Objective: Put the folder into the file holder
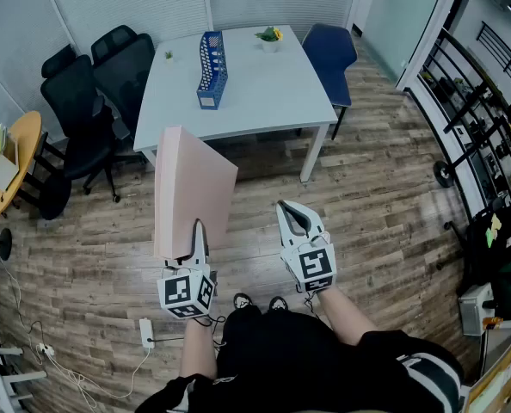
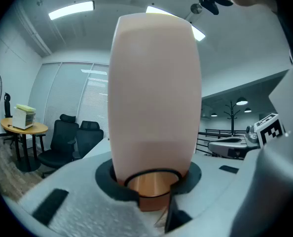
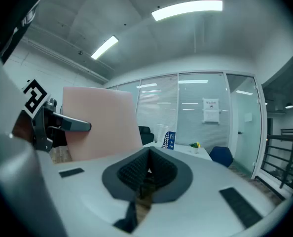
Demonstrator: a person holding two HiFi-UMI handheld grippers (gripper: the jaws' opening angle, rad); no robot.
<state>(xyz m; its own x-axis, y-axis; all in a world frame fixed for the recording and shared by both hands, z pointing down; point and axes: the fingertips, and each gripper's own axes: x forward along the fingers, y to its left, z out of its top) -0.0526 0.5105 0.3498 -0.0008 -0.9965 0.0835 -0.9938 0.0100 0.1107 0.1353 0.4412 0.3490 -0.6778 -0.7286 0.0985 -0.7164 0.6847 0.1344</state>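
A pale pink folder (image 1: 189, 188) stands upright in my left gripper (image 1: 197, 231), which is shut on its lower edge. In the left gripper view the folder (image 2: 154, 98) fills the middle, clamped between the jaws. My right gripper (image 1: 292, 216) hangs beside it with its jaws shut and nothing between them; from the right gripper view the folder (image 3: 102, 127) shows at the left. The blue mesh file holder (image 1: 212, 67) stands on the white table (image 1: 264, 93) ahead, well beyond both grippers, and appears small in the right gripper view as the file holder (image 3: 169, 139).
A small potted plant (image 1: 269, 37) sits at the table's far edge. Black office chairs (image 1: 92, 93) stand left of the table, a blue chair (image 1: 333, 54) at its right. A round wooden table (image 1: 10, 157) is at far left. Wood floor lies between me and the table.
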